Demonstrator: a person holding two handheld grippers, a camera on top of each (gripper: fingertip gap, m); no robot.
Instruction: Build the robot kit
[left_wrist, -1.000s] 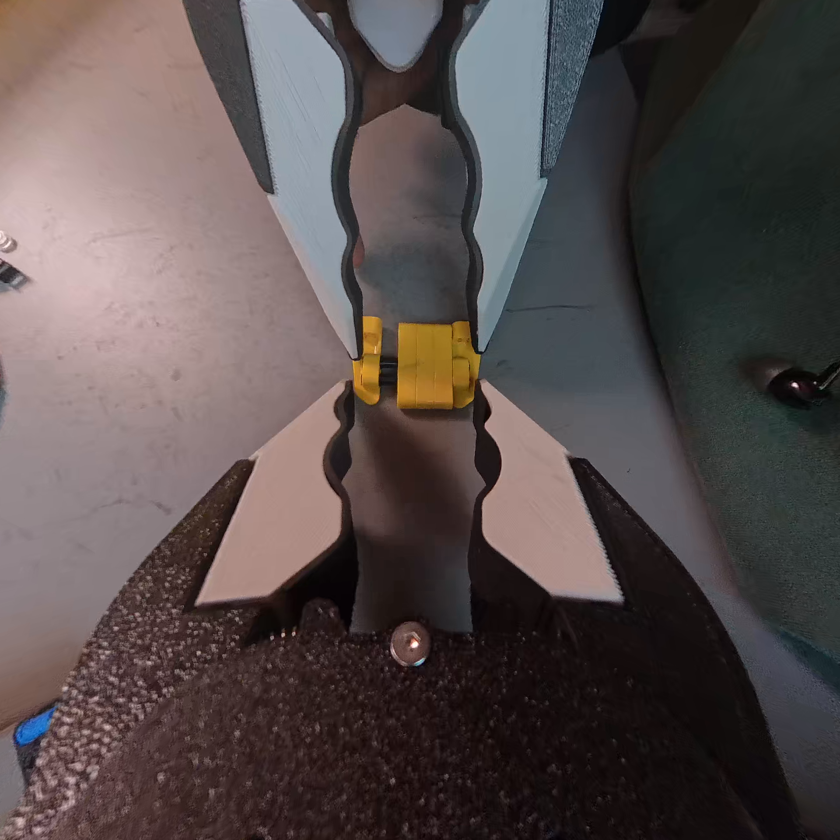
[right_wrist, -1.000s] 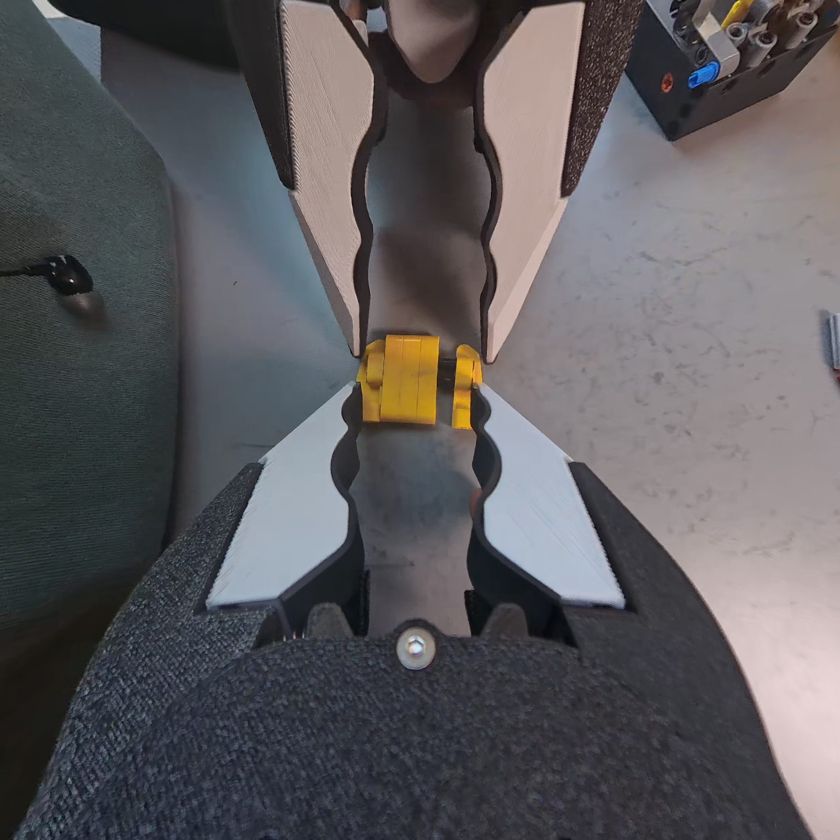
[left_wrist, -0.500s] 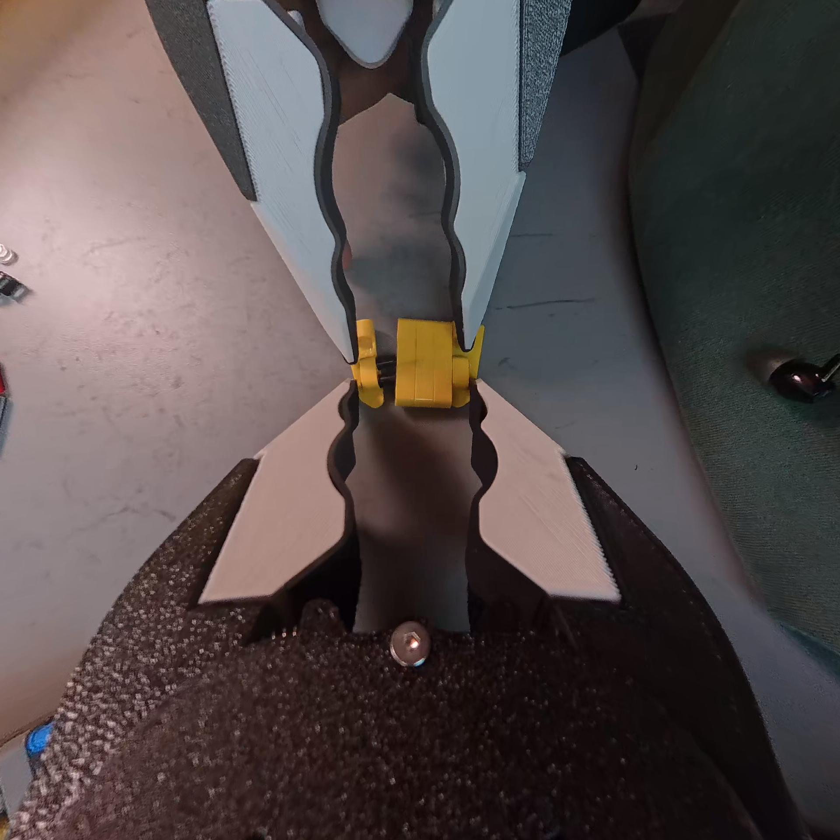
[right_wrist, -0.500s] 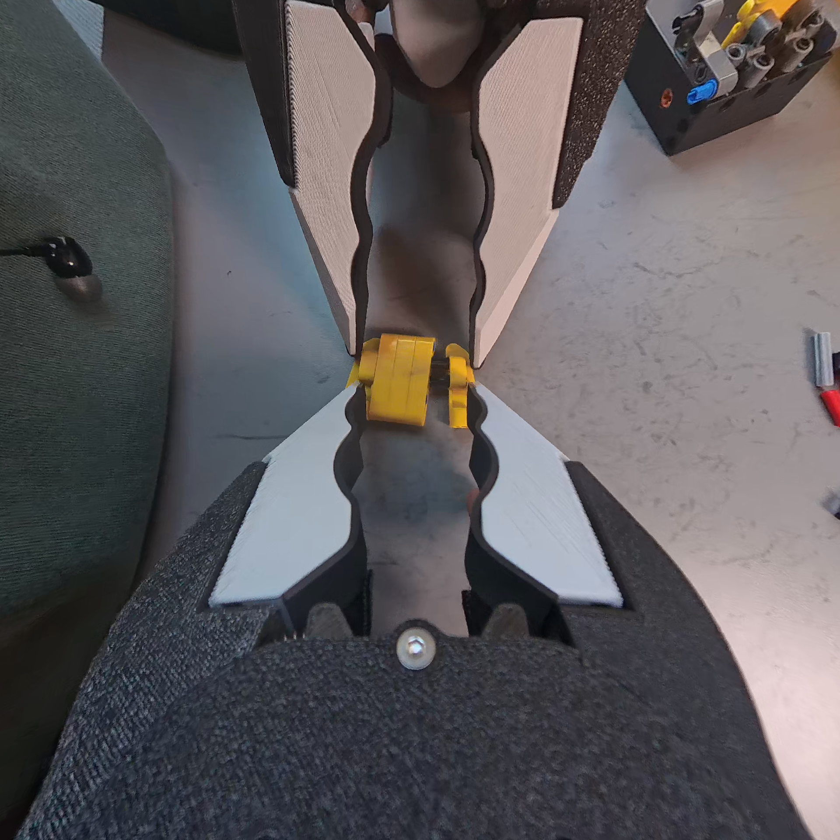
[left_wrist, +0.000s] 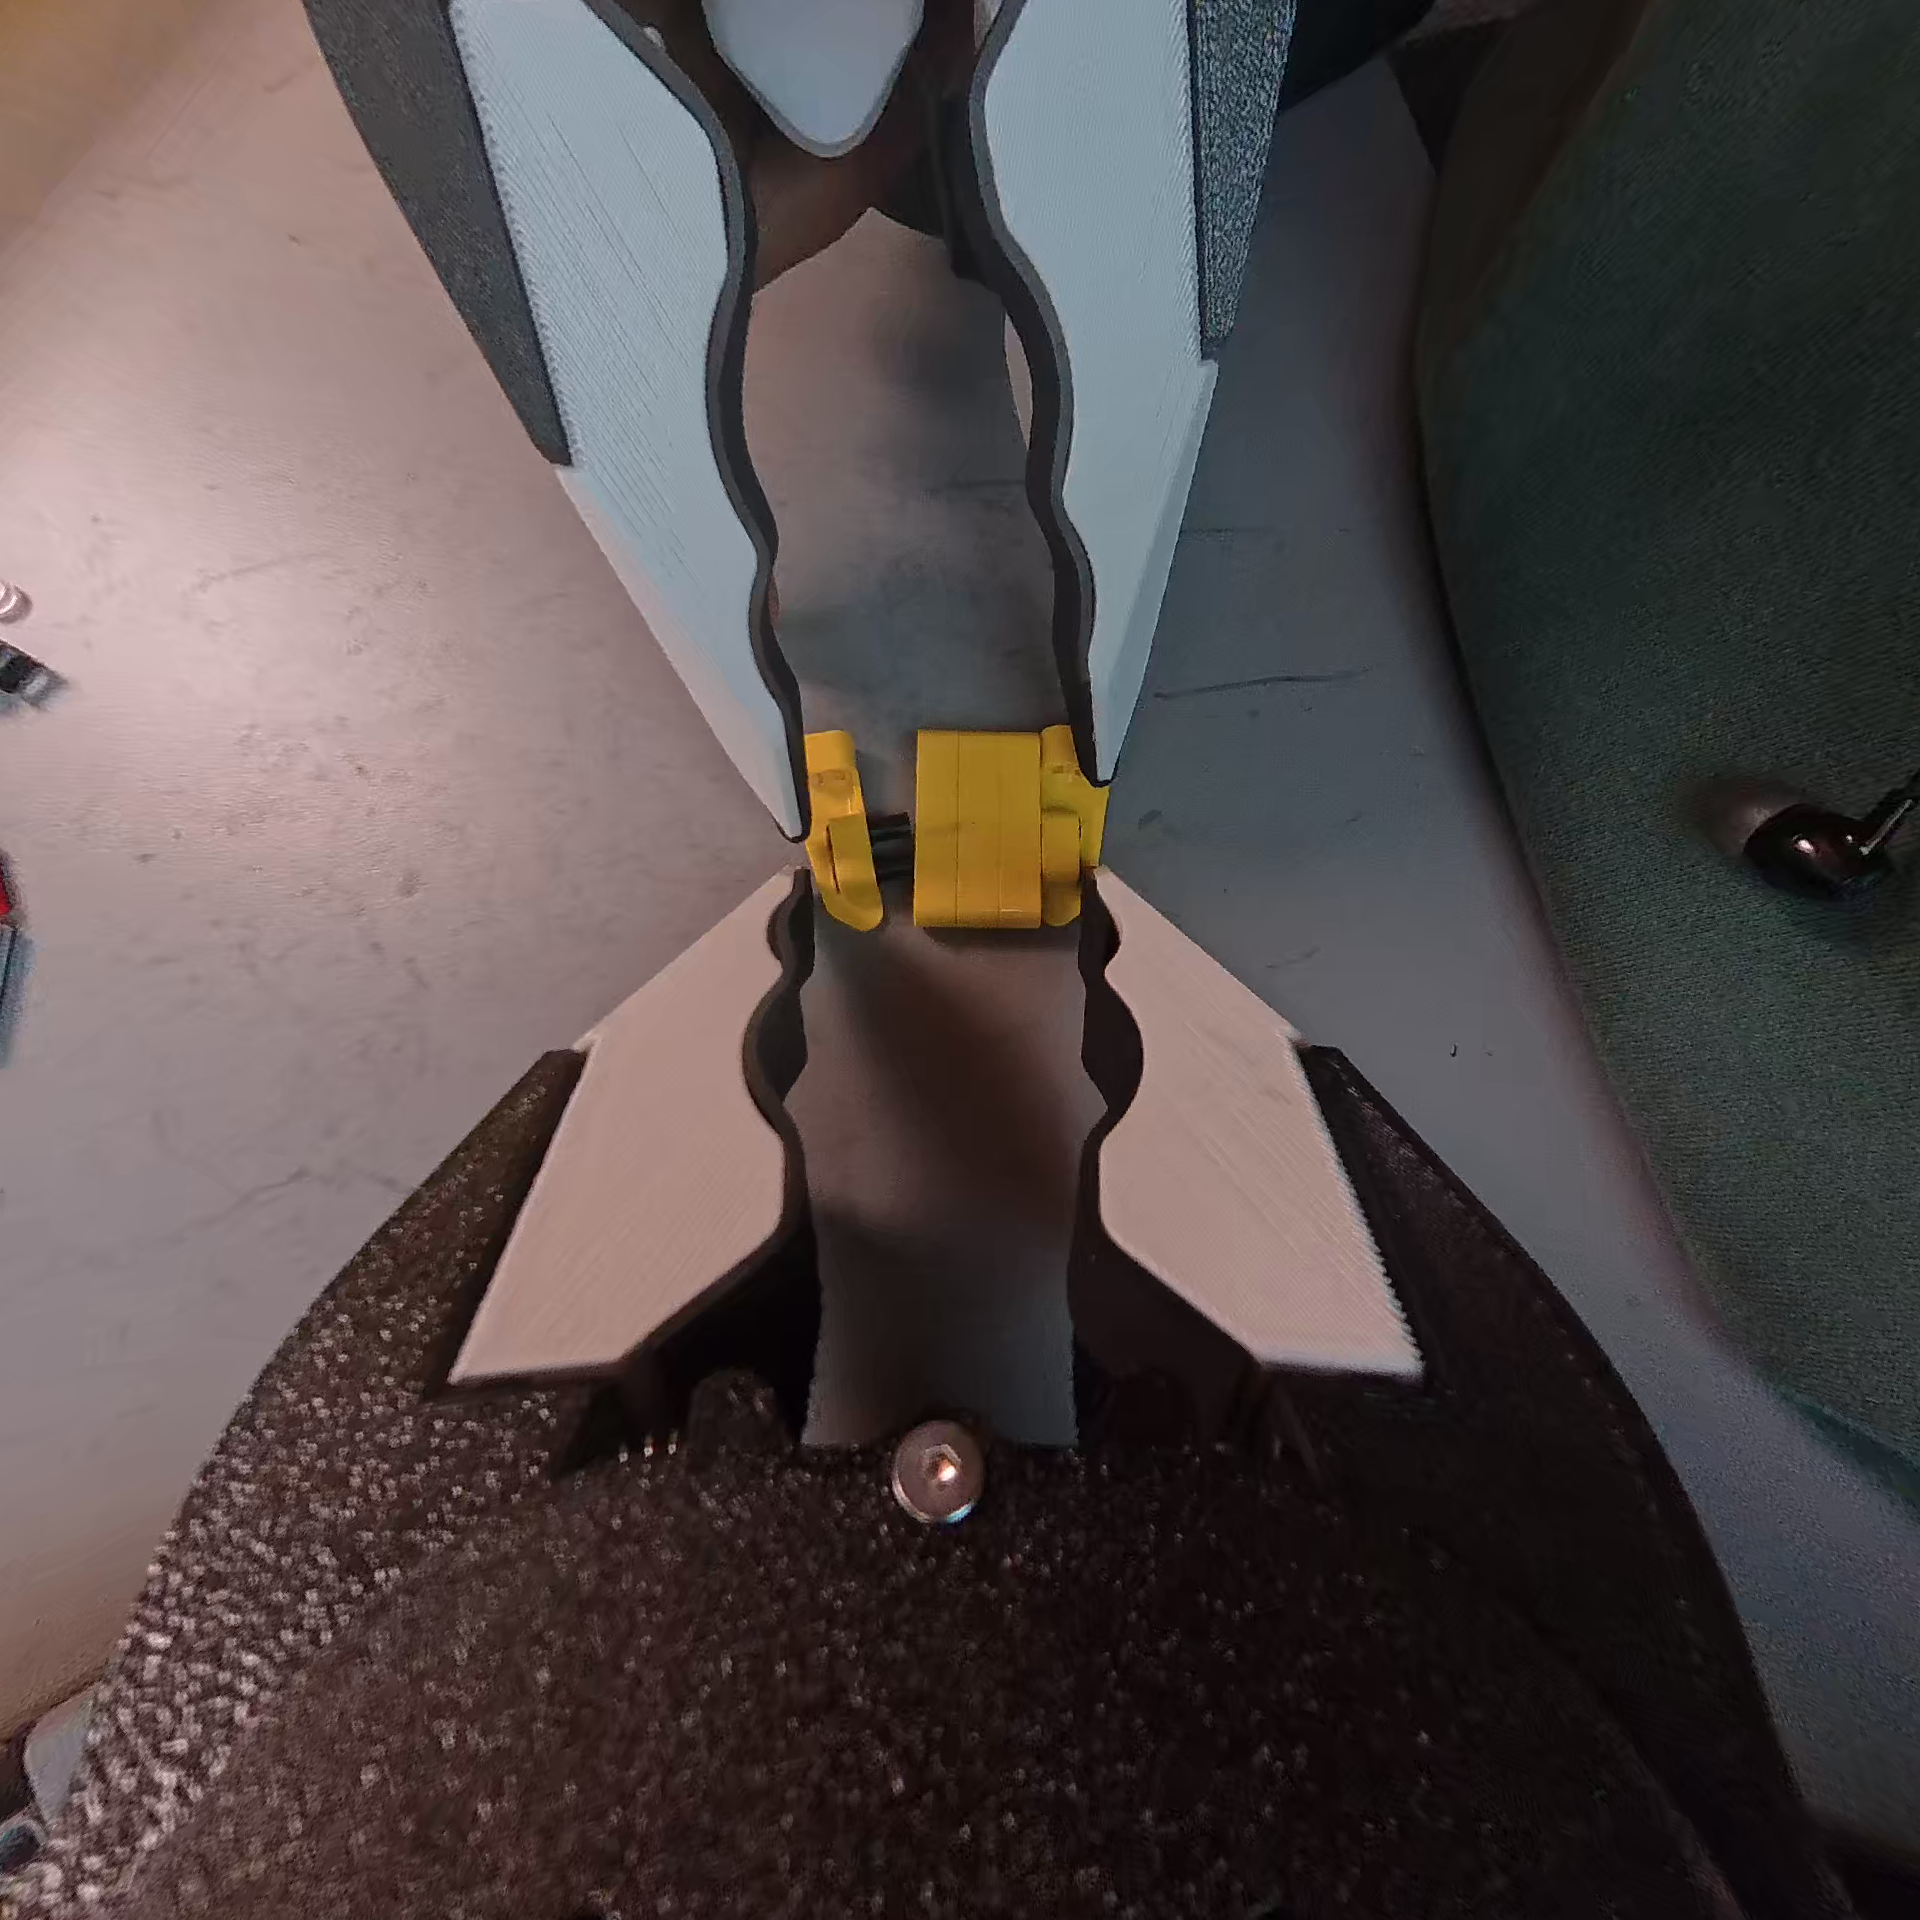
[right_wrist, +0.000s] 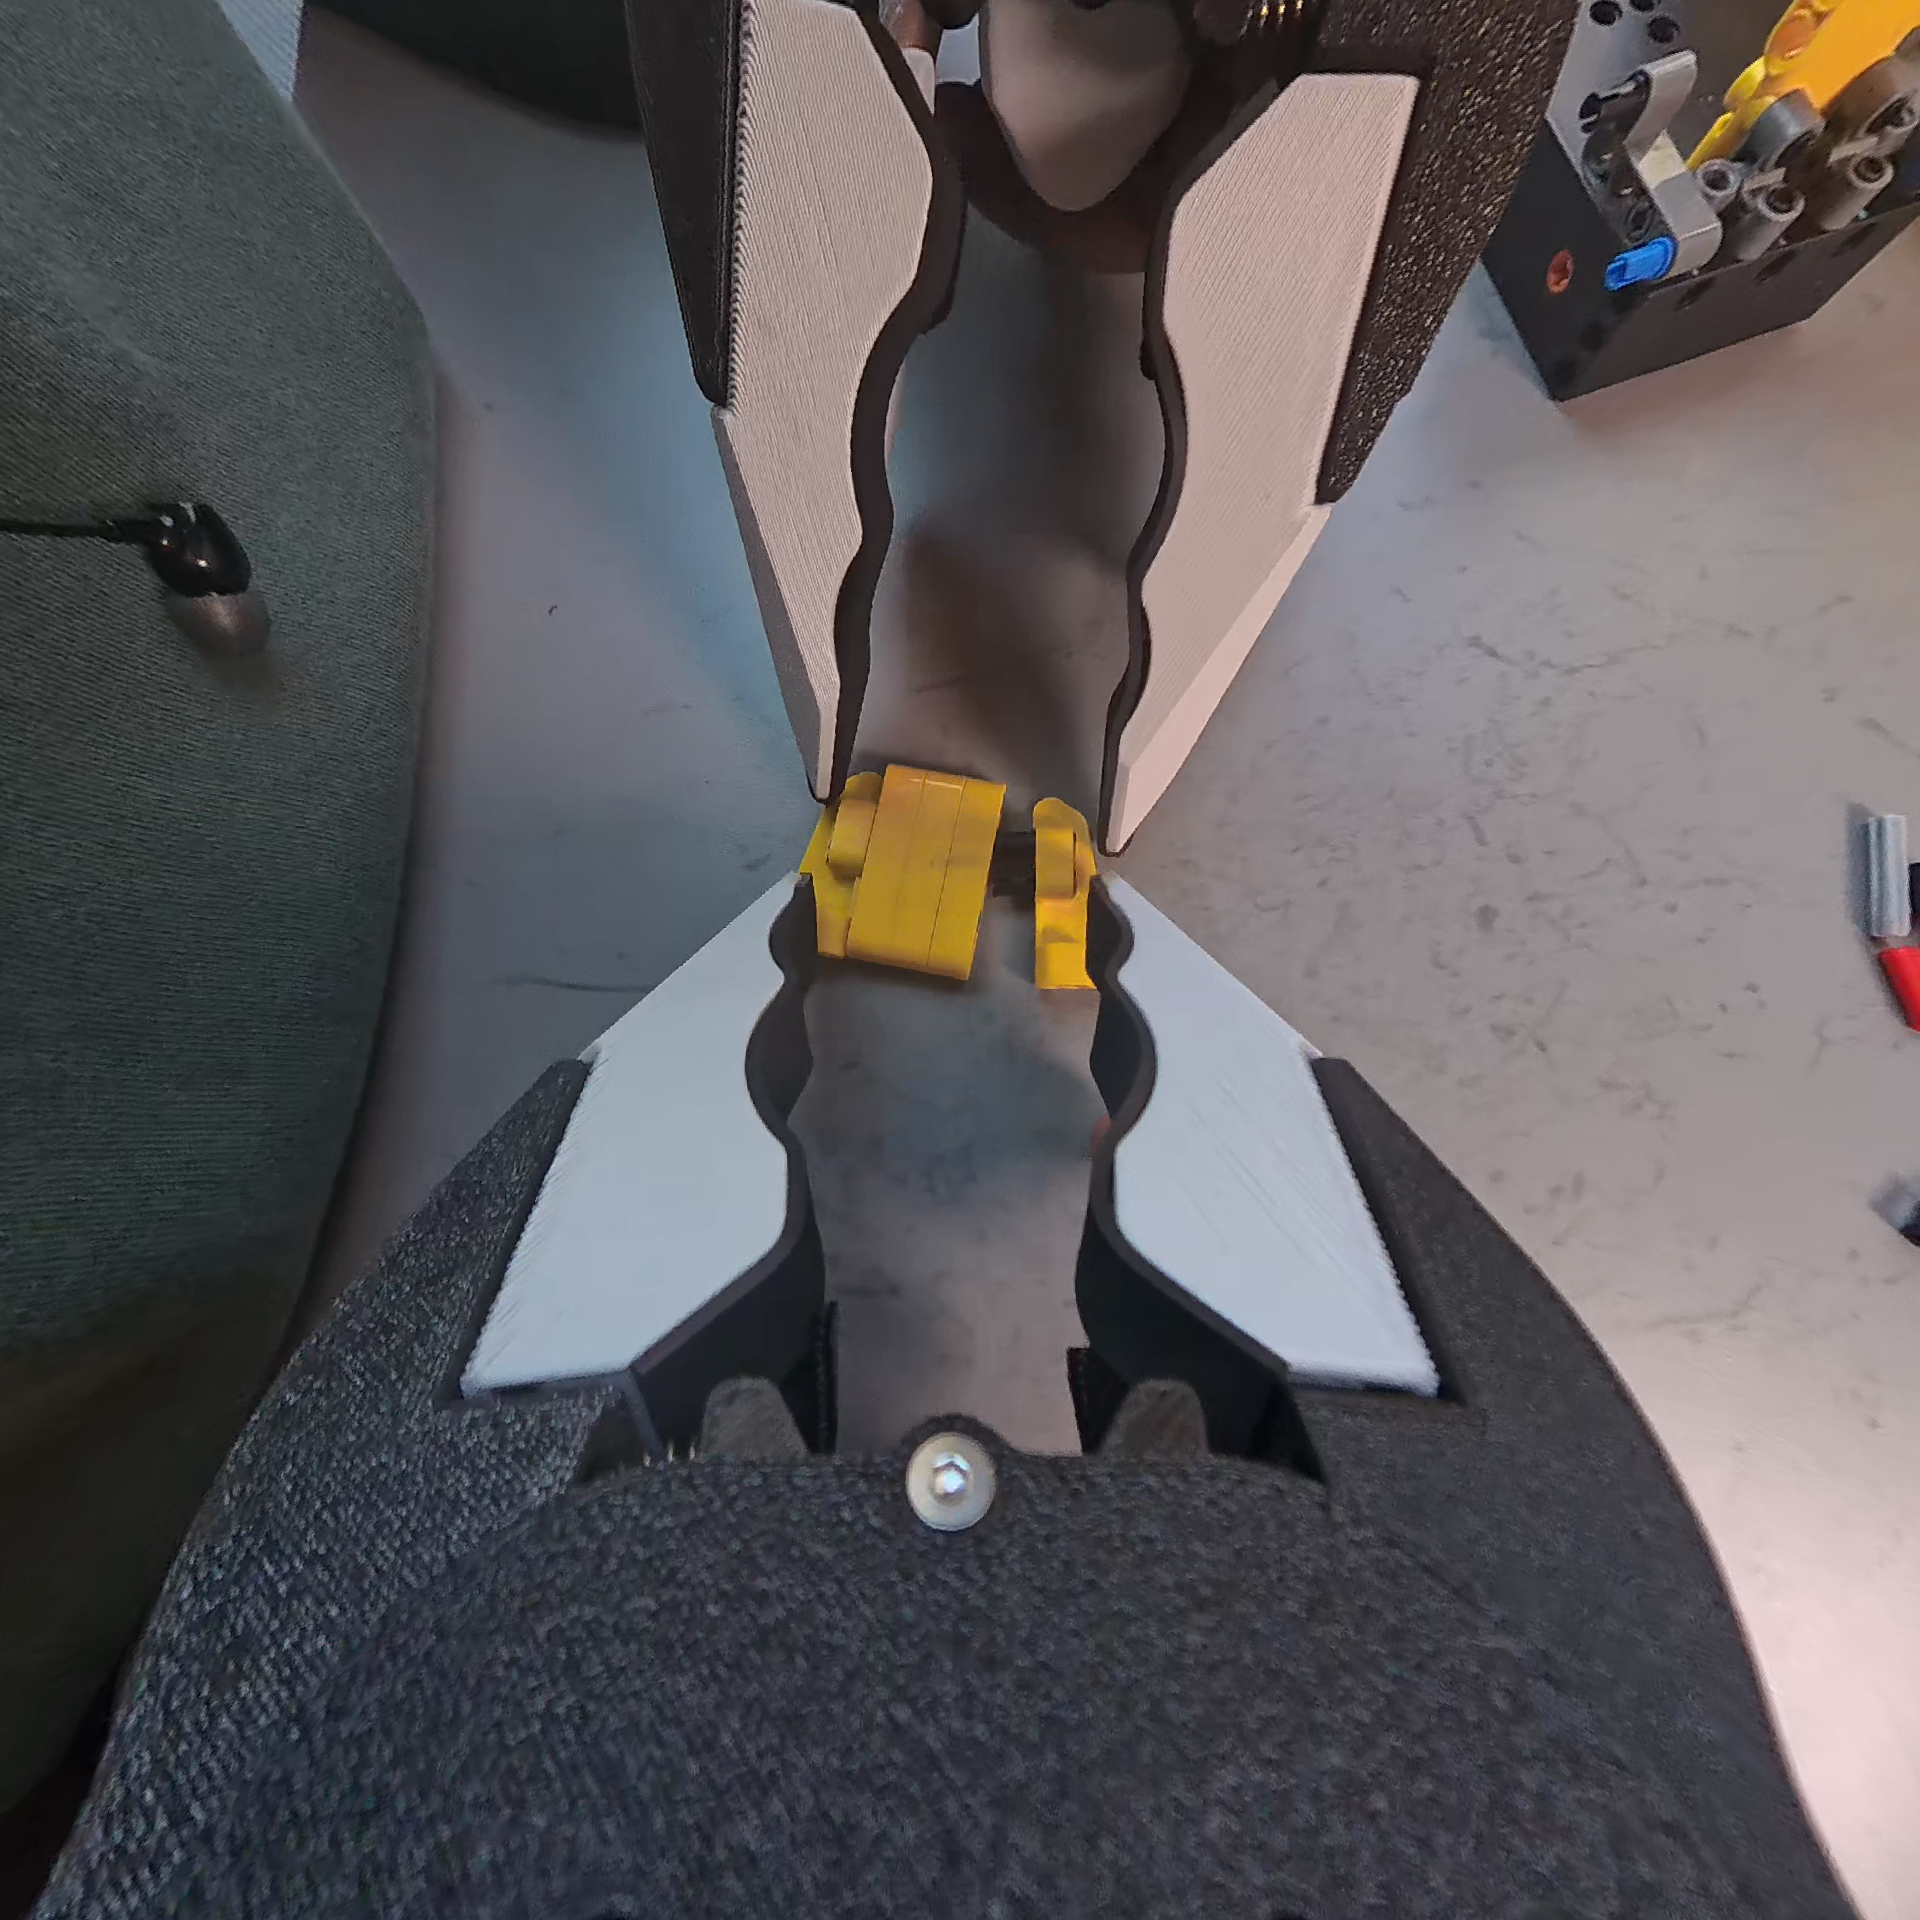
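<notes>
Left wrist view: the left gripper and the facing right gripper meet tip to tip over the pale grey table, both pinching one small yellow plastic brick assembly. It consists of a thin yellow end piece joined by a short black pin to a thicker block. A dark green fabric cushion lies to the right.

Right wrist view: the right gripper is narrowed onto the same assembly, which sits tilted. A black bin of mixed building parts stands far right. With such tip-only holds, uneven pulling could twist the block loose and drop it.
</notes>
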